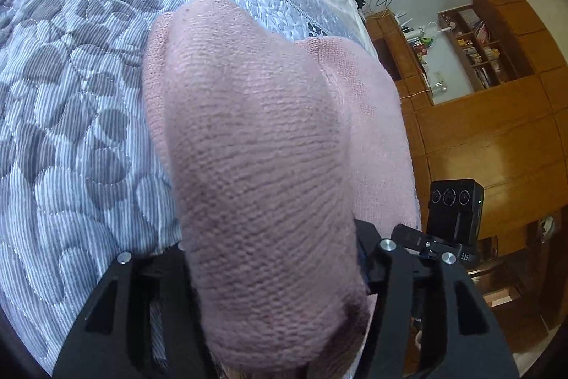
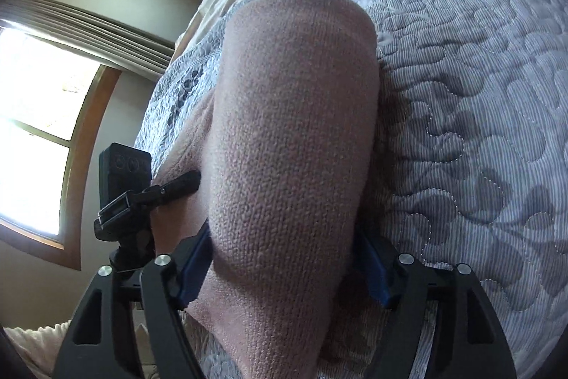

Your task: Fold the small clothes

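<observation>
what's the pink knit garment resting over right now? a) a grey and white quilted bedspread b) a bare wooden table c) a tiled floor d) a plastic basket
a: the pink knit garment drapes from both tongs above a grey and white quilted bedspread with a leaf pattern.

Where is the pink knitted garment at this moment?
In both wrist views the pink knitted garment fills the centre, held between each hand-held gripper's fingers above the grey quilt.
</observation>
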The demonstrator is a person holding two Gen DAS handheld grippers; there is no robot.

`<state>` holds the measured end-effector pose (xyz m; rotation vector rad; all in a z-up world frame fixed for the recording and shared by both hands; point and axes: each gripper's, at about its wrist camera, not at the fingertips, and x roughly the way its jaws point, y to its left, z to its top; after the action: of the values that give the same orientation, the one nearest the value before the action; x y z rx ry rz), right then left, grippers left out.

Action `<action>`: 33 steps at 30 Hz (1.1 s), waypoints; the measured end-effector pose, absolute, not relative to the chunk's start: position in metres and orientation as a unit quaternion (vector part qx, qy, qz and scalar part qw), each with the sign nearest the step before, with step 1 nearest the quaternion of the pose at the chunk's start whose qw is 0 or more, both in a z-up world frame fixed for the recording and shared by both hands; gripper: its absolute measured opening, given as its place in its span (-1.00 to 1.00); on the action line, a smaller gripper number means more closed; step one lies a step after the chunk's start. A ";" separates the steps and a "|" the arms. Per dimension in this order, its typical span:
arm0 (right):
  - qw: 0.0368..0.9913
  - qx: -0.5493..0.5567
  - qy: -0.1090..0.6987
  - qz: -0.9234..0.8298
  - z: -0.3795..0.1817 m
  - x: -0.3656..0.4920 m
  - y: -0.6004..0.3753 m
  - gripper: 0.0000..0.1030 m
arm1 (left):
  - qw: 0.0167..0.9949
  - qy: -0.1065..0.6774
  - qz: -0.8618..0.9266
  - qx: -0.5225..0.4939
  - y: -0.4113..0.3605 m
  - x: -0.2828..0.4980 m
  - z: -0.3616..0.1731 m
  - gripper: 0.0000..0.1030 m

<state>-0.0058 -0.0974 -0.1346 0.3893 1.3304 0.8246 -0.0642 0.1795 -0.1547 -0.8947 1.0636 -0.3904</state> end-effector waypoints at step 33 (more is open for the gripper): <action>0.677 0.129 0.626 0.365 -0.115 -0.067 -0.127 -0.56 | 0.796 0.548 -0.070 -0.246 0.140 -0.156 -0.120 0.30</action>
<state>-0.0669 -0.1273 -0.1147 0.2896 1.4075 0.8195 -0.1564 0.1400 -0.1204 -0.5274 1.1778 -0.1513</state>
